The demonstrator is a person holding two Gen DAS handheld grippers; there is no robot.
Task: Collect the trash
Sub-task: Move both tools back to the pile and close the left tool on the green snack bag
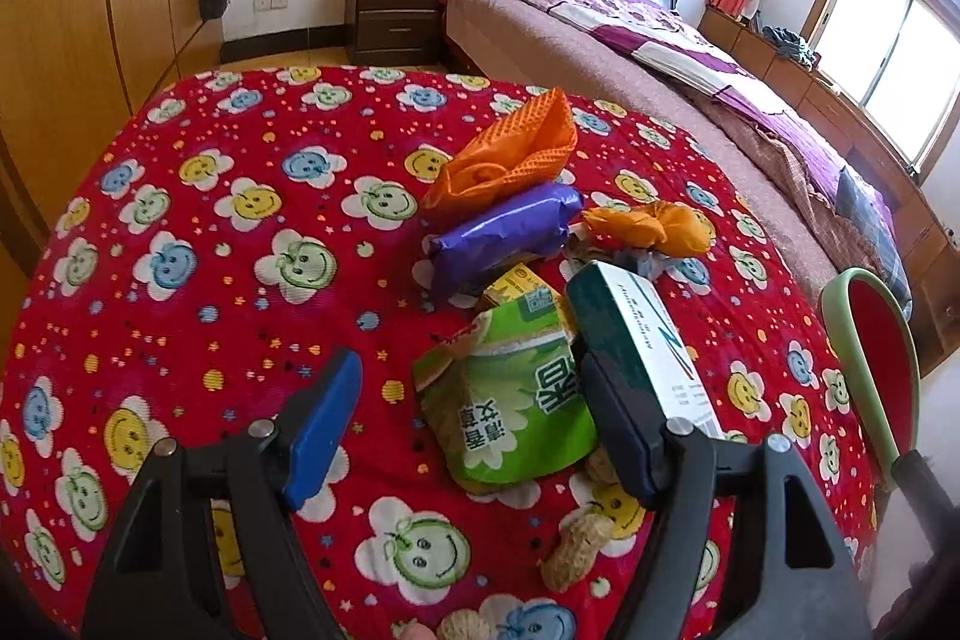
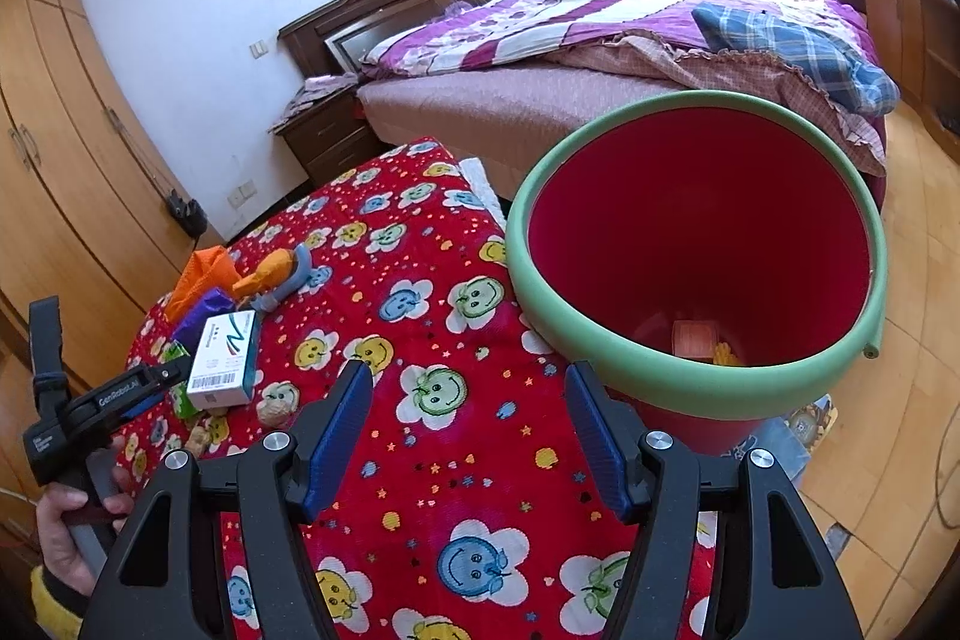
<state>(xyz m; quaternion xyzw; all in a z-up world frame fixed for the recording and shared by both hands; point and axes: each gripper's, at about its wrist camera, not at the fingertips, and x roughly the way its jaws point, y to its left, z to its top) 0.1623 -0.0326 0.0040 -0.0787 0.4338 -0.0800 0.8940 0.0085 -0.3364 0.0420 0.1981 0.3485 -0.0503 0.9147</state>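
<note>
Bedroom with wooden wardrobes, a dark-framed bed under a purple quilt, and in front a worktop covered in red cloth printed with smiling flowers.

Heaped on the worktop: orange mesh wrapper, purple packet, crumpled orange wrapper, green snack bag, white-and-green carton. Peanut shells near the bottom edge, one cut off by the frame. Small yellow box mostly hidden beneath the green bag.

Left tongs open, blue pads spread around the green bag, right-hand pad just beside the carton; contact hard to judge. Nothing clamped.

Right tongs open and empty above bare cloth, well apart from the heap.

Only in the right wrist view: full mouth of the red bin with its green rim, beside the worktop's edge, a few scraps dim at the bottom and hard to name. Also a hand holding the left tool's grip. In the left wrist view, merely a sliver of that bin at the right edge.
</note>
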